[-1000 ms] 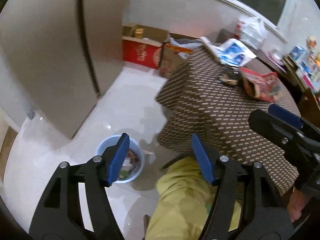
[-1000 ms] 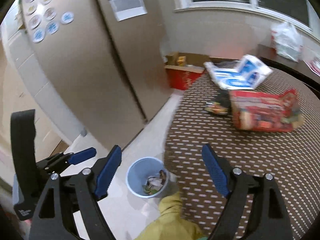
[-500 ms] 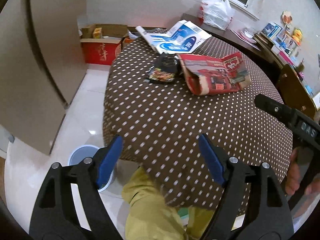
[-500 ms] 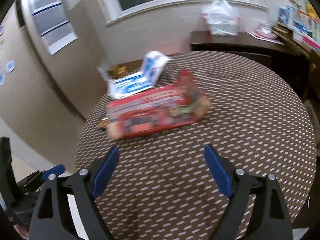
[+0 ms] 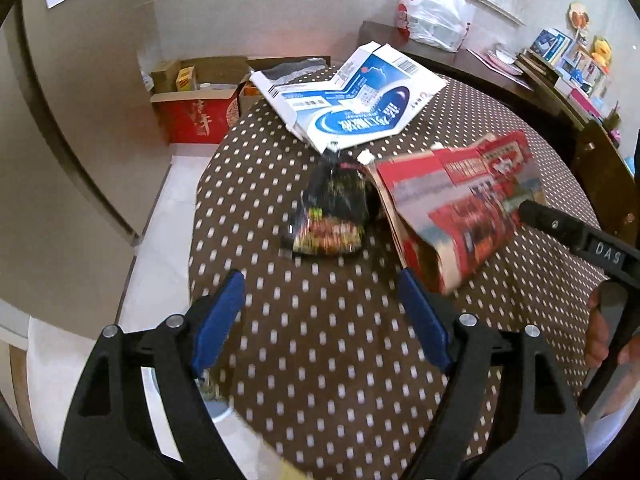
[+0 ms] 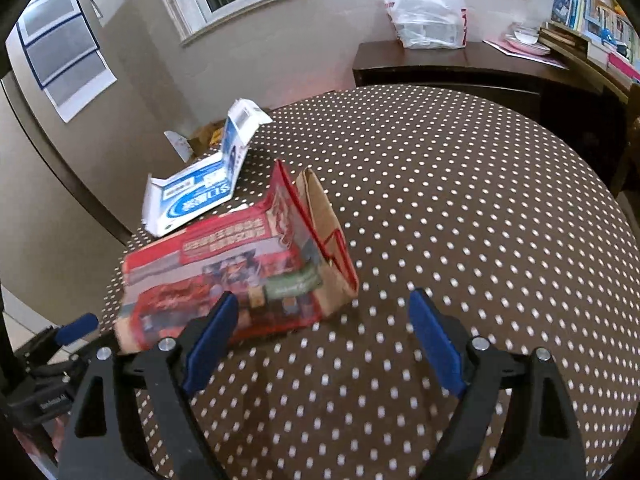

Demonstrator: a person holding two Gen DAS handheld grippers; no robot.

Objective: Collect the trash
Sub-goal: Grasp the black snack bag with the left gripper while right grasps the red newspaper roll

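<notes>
Turned away from the floor and the blue bin seen a second earlier; faced now the round table (image 5: 320, 340) with its dotted brown cloth, where the remaining trash lay. Judged as the end of one drop and the start of the next pick.

Left gripper (image 5: 320, 320): spread wide, wider than a second before, nothing between the blue pads. Right gripper (image 6: 320, 332): also wide and empty, held just in front of the red carton.

Three pieces seen together toward the table's left edge, as the right wrist view shows it. Red carton (image 6: 240, 280): flattened, lying with the long axis across the right wrist view, open brown flap end raised and pointing to the right and away. Black snack wrapper (image 5: 332, 216): crumpled, touching the carton's side in the left wrist view, long axis running away from the left gripper. Blue and white box (image 5: 352, 108): unfolded, farthest away, one flap standing up.

Carton probably next, being nearest to the right gripper.
</notes>
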